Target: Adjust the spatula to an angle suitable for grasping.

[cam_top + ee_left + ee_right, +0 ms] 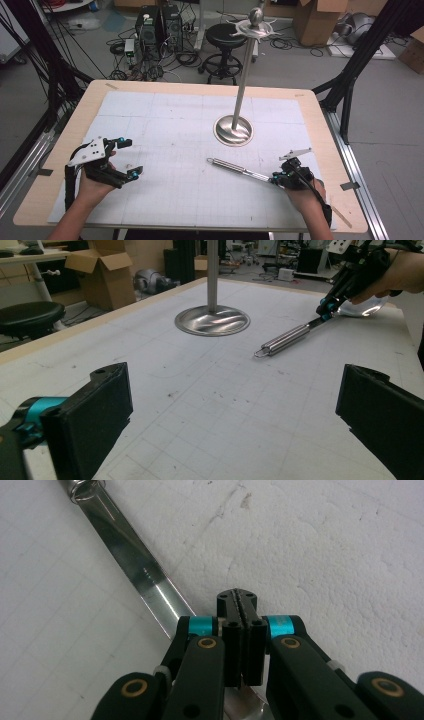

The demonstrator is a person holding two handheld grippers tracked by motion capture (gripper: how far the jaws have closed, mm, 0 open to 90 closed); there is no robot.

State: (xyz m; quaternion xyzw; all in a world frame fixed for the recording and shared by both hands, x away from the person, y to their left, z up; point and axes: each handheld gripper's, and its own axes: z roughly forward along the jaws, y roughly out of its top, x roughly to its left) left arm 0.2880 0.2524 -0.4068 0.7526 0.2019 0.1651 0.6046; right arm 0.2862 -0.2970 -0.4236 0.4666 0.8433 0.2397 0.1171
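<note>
A: Where's the ladle (239,169) right now?

B: Low and right of centre in the high view, lying flat on the desk (165,125), its handle running toward the middle of the frame. The right claw (276,178) is clenched on the flat neck just above the bowl; in the right gripper view the jaws are pressed together over the steel strip.

A: And the other one?

B: The left claw (131,158) hovers at the lower left of the high view, released, jaws spread wide and holding nothing. In its own view the ladle sits at the upper right, with the hanging loop at the handle's near end.

A: How should the lift go?

B: My guess is the ladle is meant for the hook stand (239,90), above centre in the high view. The grip is near the bowl, so the long handle will want to droop. I'd raise it slowly, keep the squeeze firm, and tilt the loop upward before nearing the hooks. The free claw could steady the handle if it swings.

A: Count everything for me.

B: One ladle, one stand, two claws, one desk. Behind the desk, one black stool (225,37) on the floor.
</note>
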